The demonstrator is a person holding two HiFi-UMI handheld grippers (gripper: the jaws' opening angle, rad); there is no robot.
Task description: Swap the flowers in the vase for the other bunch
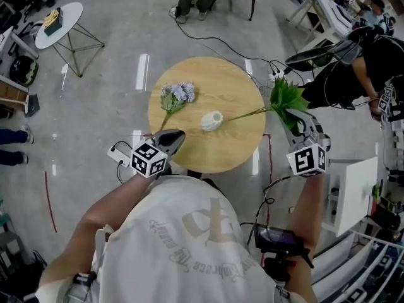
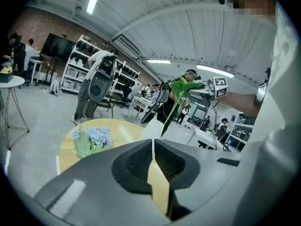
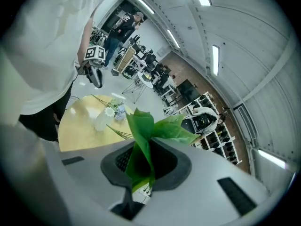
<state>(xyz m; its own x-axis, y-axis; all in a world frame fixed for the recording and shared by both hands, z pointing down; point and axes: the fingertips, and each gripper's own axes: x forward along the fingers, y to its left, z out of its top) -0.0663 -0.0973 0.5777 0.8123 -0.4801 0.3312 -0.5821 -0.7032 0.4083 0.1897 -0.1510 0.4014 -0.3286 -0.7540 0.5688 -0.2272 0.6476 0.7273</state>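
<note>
Fingers of the right gripper (image 1: 291, 120) close almost fully on the leafy top of the green bunch (image 1: 285, 95), held in the air off the right edge of the round wooden tabletop (image 1: 214, 81). The right gripper view shows the broad leaves wedged between the two fingers and fanning out past them. The bunch's thin stems slant left from the grip, ending just right of the small white vase (image 1: 212, 121), which sits near the tabletop's centre; whether the stem tips touch it cannot be told. Fingers of the left gripper (image 1: 177, 136) are pressed together with nothing between them, poised over the near left rim of the tabletop, near and left of the vase. The lilac-blue bunch (image 1: 177, 95) lies flat on the tabletop's left side, just beyond the left gripper and untouched by it.
</note>
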